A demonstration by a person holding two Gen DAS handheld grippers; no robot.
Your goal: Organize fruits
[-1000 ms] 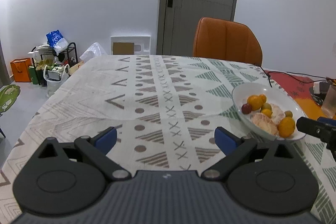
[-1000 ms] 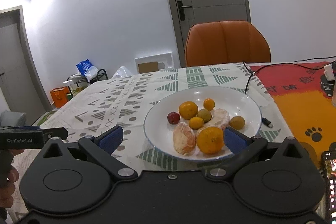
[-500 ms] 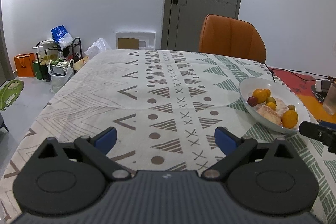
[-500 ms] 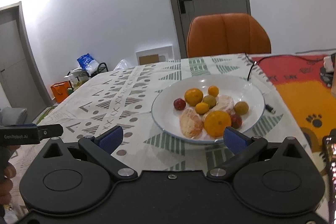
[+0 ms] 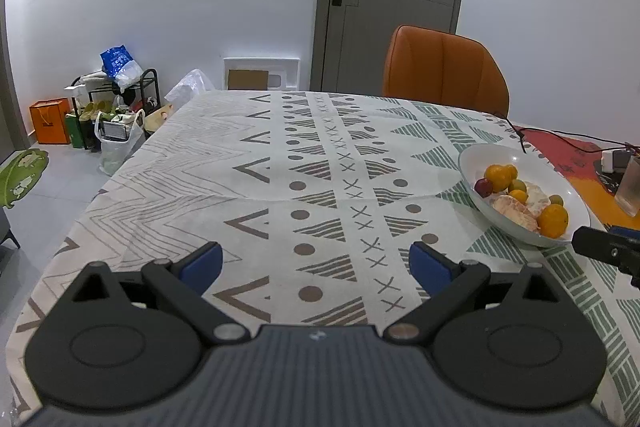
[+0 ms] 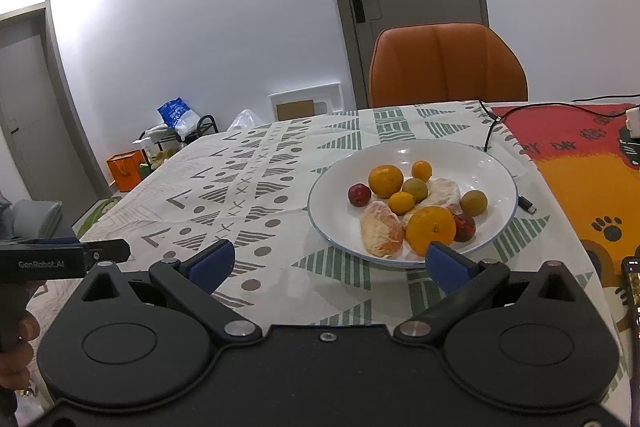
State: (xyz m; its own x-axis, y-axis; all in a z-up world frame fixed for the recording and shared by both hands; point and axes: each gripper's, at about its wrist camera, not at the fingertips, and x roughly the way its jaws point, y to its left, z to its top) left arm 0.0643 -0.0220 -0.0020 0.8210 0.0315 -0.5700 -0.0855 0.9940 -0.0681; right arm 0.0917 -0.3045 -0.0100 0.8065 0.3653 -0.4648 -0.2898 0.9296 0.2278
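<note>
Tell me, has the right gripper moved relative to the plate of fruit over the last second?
Yes. The right gripper has pulled back from the plate: its finger now sits at the near rim, and a red fruit shows.

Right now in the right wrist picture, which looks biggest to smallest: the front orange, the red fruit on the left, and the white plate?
1. White plate, clearly the biggest.
2. Front orange; it sits nearest the camera, which may enlarge it a little.
3. Red fruit, the smallest.
</note>
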